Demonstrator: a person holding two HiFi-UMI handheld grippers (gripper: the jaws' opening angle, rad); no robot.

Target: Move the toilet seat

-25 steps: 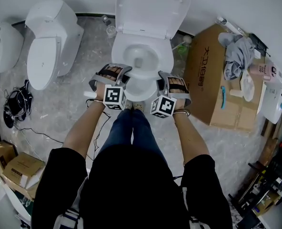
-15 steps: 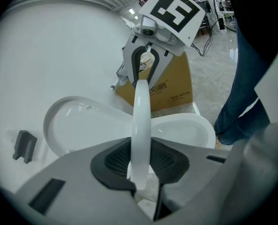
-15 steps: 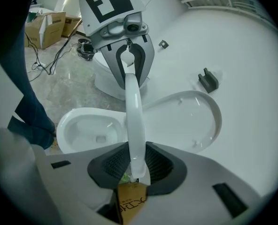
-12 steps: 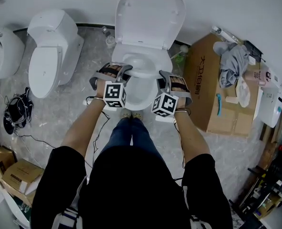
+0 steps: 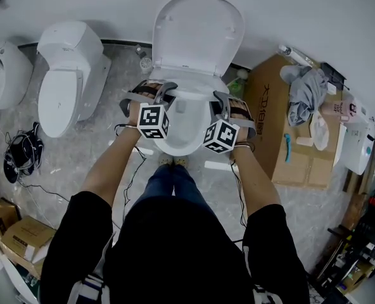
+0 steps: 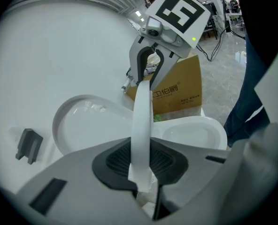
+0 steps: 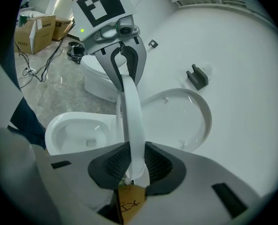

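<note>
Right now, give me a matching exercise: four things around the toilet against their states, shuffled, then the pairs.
1 toilet seat
2 toilet lid
3 neighbouring toilet
4 cardboard box

A lid down
B clamped by left gripper and right gripper
C grey cloth on top
D raised by the wall

Pairs: 1-B, 2-D, 3-A, 4-C

Left gripper's jaws have just been closing, seat between them.

The white plastic toilet seat ring (image 7: pixel 130 121), seen edge-on, is clamped between the black ribbed pads of the right gripper (image 7: pixel 132 168). Its far end is gripped by the left gripper (image 7: pixel 125 71). Left of the seat ring the white ceramic bowl (image 7: pixel 54 125) is seen; right of it, the raised white lid (image 7: pixel 186 121).
</note>
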